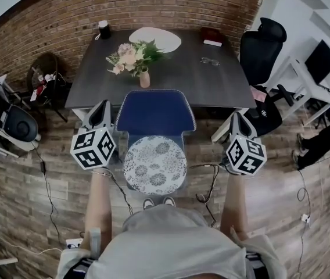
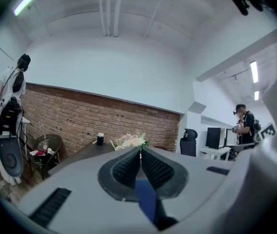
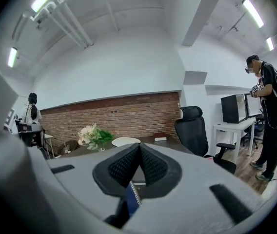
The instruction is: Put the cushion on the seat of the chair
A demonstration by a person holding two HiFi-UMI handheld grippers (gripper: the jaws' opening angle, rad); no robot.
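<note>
Head view down, gripper views toward table (image 1: pixel 211 83)

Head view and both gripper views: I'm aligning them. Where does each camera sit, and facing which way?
Head view: on the person's head, facing steeply down at the round floral cushion on the blue chair; left gripper, right gripper and forearms show.
Left gripper view: on the left gripper, facing the red brick wall along its shut jaws.
Right gripper view: on the right gripper, same heading, jaws shut.
Shared: the pink-and-white bouquet in all three.
</note>
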